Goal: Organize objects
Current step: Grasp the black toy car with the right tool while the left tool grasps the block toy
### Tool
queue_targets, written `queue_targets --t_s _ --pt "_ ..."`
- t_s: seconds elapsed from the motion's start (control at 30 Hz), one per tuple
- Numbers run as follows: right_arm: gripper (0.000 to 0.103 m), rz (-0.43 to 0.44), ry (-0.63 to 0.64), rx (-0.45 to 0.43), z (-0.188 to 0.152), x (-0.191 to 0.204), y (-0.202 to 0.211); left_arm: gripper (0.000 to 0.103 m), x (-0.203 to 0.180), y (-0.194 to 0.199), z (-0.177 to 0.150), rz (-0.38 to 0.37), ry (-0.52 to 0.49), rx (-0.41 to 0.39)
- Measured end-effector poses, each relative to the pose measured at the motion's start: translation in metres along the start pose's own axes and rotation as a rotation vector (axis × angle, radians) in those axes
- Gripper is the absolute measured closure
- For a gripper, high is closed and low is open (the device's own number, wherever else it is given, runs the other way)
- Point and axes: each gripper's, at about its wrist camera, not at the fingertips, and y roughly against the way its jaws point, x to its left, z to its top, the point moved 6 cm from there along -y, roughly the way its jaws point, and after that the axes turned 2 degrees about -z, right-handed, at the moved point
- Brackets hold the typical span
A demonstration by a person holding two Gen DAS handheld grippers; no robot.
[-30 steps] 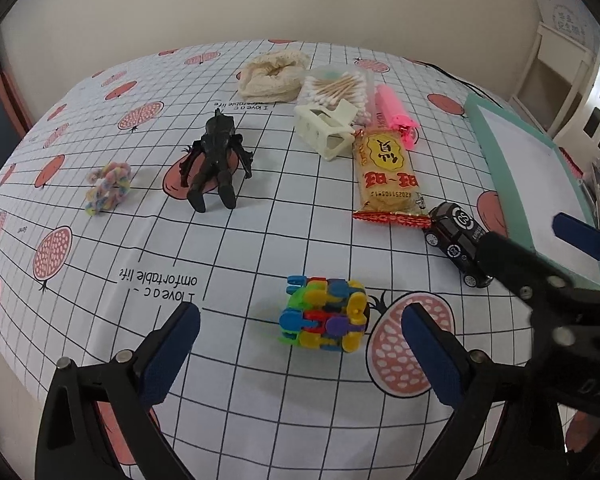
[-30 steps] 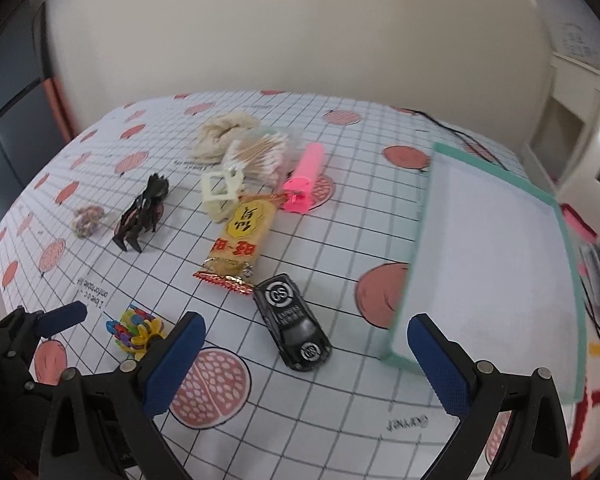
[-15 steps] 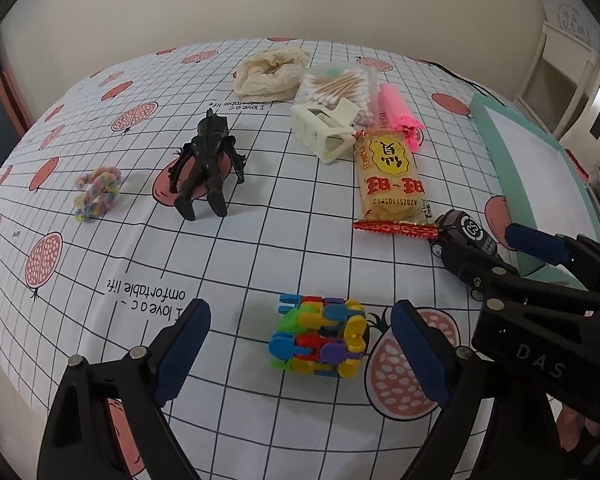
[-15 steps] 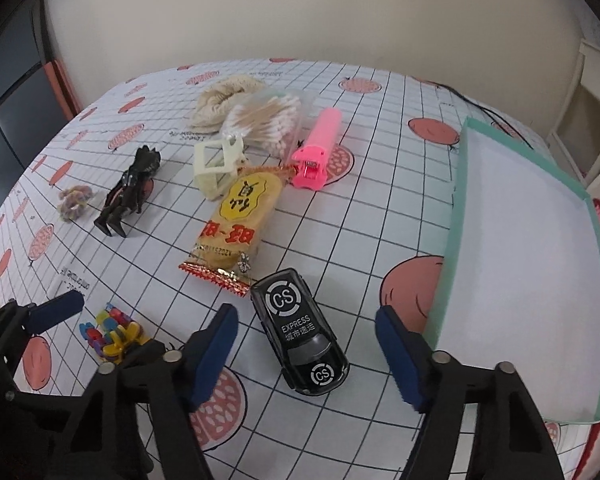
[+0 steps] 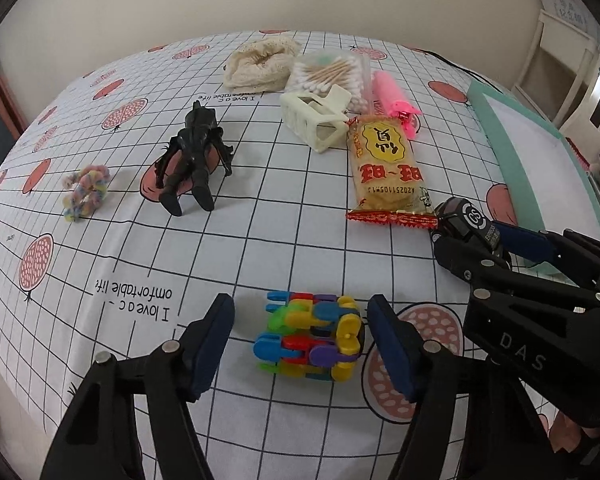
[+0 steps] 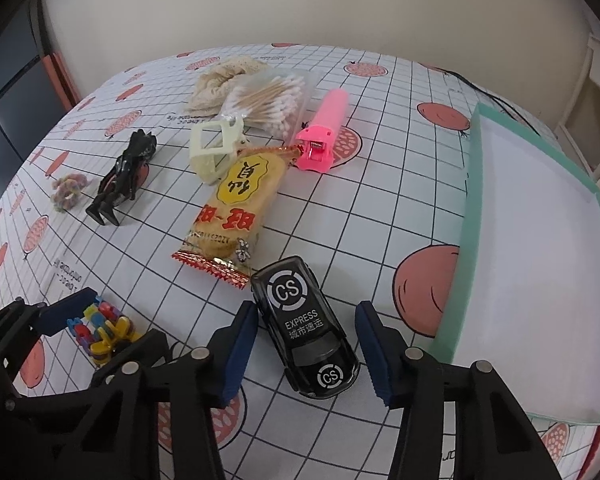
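- Black toy car [image 6: 306,330], glossy, white "CS" roundels and "EXPRESS" on its roof, is sitting on the gridded tablecloth [image 6: 380,184] between the spread blue pads of the right gripper [image 6: 306,350]; a gap is showing on both sides.
- Multicoloured plastic link toy [image 5: 312,338], knobbly and blocky, is lying between the open fingers of the left gripper [image 5: 300,340], untouched.
- Crinkly snack packet [image 6: 232,212] is lying just beyond the car.
- Mint-rimmed white tray [image 6: 470,216] is resting at the car's right.
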Motion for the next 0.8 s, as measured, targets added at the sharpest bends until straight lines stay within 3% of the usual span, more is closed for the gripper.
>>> queue_targets --t_s 0.17,0.47,0.8 --pt "0.052 -0.01 0.008 -0.003 -0.0006 0.0008 -0.0001 0.036 -0.0017 -0.0007 0.0001 0.008 -0.013 -0.003" --pt "0.063 -0.01 0.002 -0.002 0.0001 -0.0003 0.0006 0.058 -0.0035 0.0019 0.0021 0.002 -0.018 -0.014" --pt "0.065 0.03 -0.049 0.01 -0.0001 -0.0026 0.0017 0.059 -0.0011 0.0029 0.0041 -0.015 0.016 -0.011"
